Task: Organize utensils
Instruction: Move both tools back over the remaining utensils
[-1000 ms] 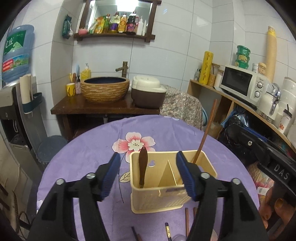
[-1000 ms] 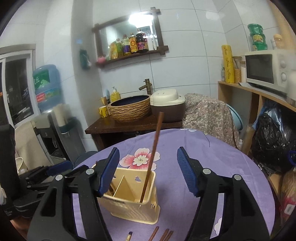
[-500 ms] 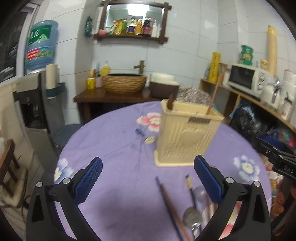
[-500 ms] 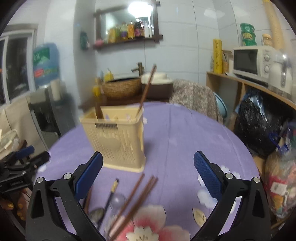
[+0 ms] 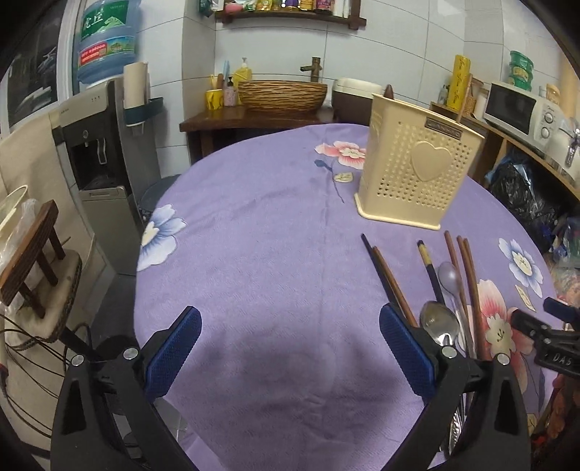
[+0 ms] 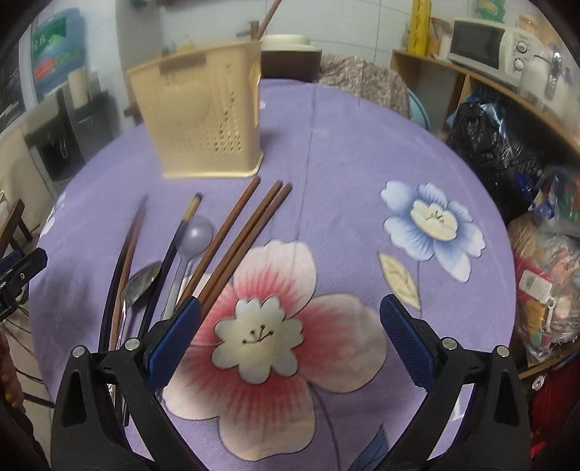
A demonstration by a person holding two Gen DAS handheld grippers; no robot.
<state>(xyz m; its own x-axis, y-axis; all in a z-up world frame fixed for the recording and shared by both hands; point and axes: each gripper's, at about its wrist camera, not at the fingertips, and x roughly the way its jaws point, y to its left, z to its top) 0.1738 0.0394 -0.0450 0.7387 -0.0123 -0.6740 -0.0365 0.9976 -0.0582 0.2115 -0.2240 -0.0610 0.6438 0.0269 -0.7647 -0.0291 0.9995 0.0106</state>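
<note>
Presently, the round table (image 5: 253, 224), covered in a purple floral cloth, carries every item under review. Toward its far side stands the cream perforated utensil holder (image 5: 417, 174), upright, with a raised heart on its facing wall; a wooden chopstick (image 6: 266, 18) leans out of its top, and a dark handle tip (image 5: 390, 90) shows just above its rim.

Left tongs (image 5: 290, 353): jaws spread wide, nothing between them, blue pads over bare cloth. Their right-hand finger lies just beside the loose utensils and overlaps them in the left wrist view.

Right tongs (image 6: 290, 340): jaws likewise spread wide and empty, poised over the large pink flower print (image 6: 268, 347). Their left-hand finger sits next to the near ends of the chopsticks.

Loose utensils lie on the cloth in front of the holder, apart from it, in a loose fan: three brown chopsticks (image 6: 239, 239) close together, a dark pair (image 5: 386, 275) to one side, a dark chopstick with a gold-banded tip (image 5: 429, 266), a metal spoon (image 5: 439, 324) and a pale lilac spoon (image 5: 449, 277). Whether the spoons touch the neighbouring sticks cannot be settled.
</note>
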